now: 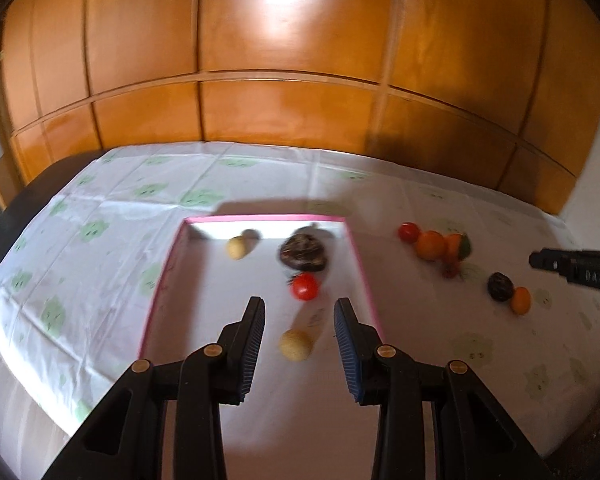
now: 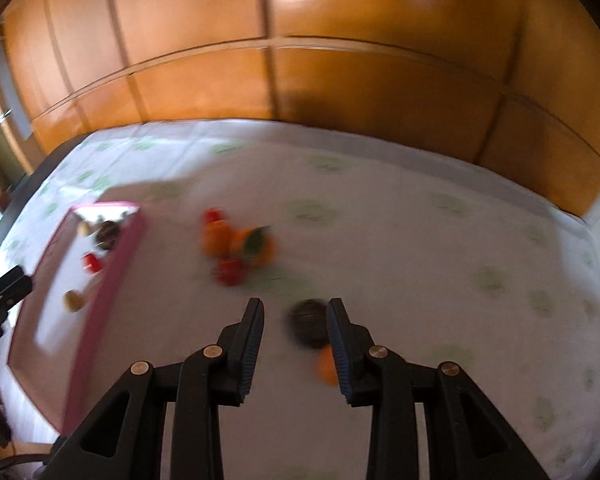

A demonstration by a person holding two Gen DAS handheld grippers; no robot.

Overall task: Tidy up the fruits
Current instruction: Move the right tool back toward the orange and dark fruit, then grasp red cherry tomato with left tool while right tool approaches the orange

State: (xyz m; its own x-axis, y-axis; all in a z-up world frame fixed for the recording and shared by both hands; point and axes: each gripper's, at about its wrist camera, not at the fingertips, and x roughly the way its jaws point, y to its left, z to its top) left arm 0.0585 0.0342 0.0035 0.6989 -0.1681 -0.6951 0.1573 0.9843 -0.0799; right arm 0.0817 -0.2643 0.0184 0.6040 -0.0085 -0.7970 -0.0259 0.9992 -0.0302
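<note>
A pink-rimmed white tray (image 1: 162, 280) lies on the bed and holds a yellow fruit (image 1: 296, 345), a red tomato (image 1: 305, 286), a dark brown fruit (image 1: 303, 253) and a pale fruit (image 1: 237, 247). My left gripper (image 1: 300, 320) is open above the tray, with the yellow fruit between its jaws below. My right gripper (image 2: 296, 320) is open over the sheet, above a dark round fruit (image 2: 309, 322) and a small orange fruit (image 2: 327, 366). A blurred cluster of oranges and tomatoes (image 2: 238, 246) lies beyond it; the cluster also shows in the left wrist view (image 1: 434, 244).
The bed carries a white sheet with green prints (image 1: 96, 232). A wooden wardrobe (image 1: 292, 60) stands behind the bed. The tray also appears at the left of the right wrist view (image 2: 112, 276). The right gripper's tip shows at the right of the left wrist view (image 1: 572, 266).
</note>
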